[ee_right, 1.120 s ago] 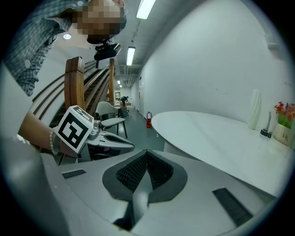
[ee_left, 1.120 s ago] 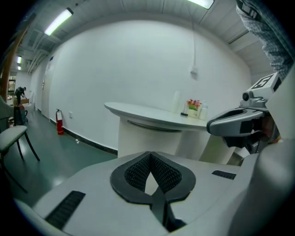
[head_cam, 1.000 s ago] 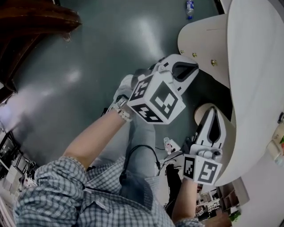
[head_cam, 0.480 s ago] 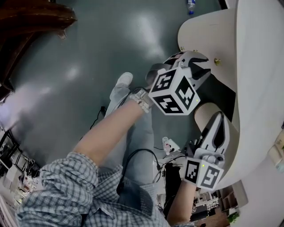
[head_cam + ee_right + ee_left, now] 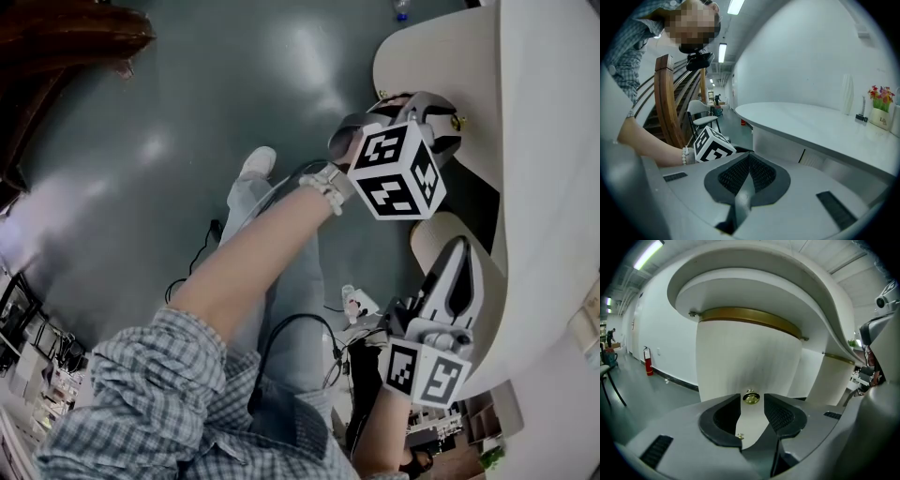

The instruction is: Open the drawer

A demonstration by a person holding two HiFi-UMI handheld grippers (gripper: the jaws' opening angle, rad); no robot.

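Observation:
The drawer front [image 5: 745, 362] is a cream curved panel under a white counter, with a small brass knob [image 5: 751, 397] on it. My left gripper [image 5: 752, 409] points at that knob and its jaws are opening; the knob sits just beyond the tips, in line with the gap, and the pads do not touch it. In the head view the left gripper [image 5: 439, 120] is up against the cabinet, close to the knob [image 5: 457, 123]. My right gripper [image 5: 456, 255] hangs lower beside the cabinet, and its pads [image 5: 749, 164] meet with nothing between them.
A brass trim band [image 5: 750, 317] runs above the drawer. The white counter [image 5: 825, 126] carries a flower pot [image 5: 881, 105]. A wooden staircase [image 5: 665, 103] and a chair [image 5: 701, 112] stand behind. Cables [image 5: 356, 309] and a bottle [image 5: 401, 14] lie on the floor, and a fire extinguisher [image 5: 648, 366] stands by the wall.
My left gripper has travelled up and right in the head view, to the drawer front, and its jaws have parted. The right gripper has hardly shifted.

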